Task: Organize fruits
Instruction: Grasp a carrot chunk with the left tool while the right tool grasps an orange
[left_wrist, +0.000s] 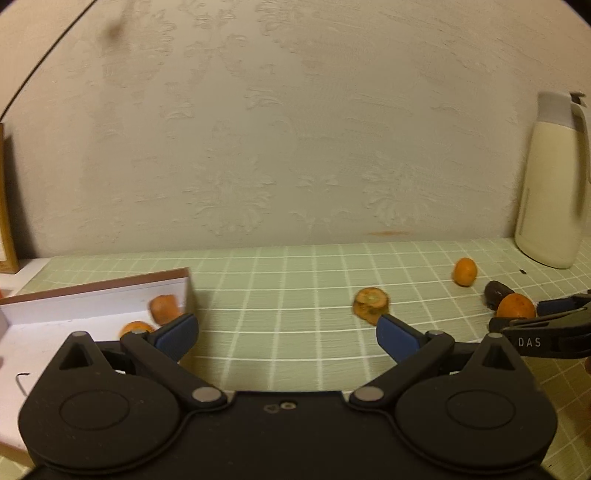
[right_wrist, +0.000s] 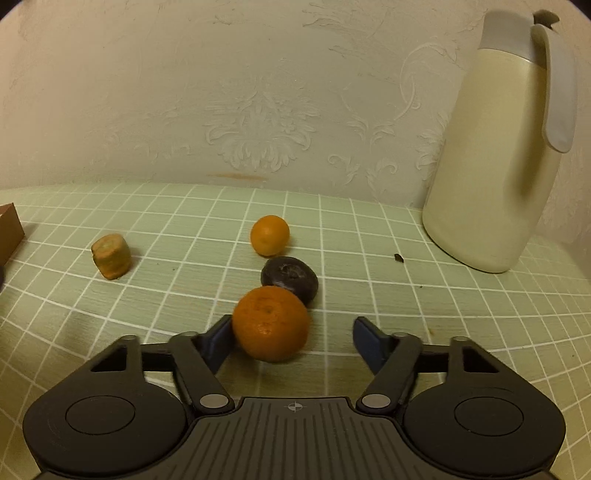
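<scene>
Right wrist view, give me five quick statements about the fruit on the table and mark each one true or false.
1. The large orange sits between the jaws of the right gripper. True.
2. The dark round fruit lies behind the large orange, touching it. True.
3. The cream jug lies tipped on its side. False: it stands upright by the wall.
4. The cut carrot piece sits right of the small orange. False: it is to the left.
5. Both pads press the large orange. False: the pad on the picture's right stands clear of it.
</scene>
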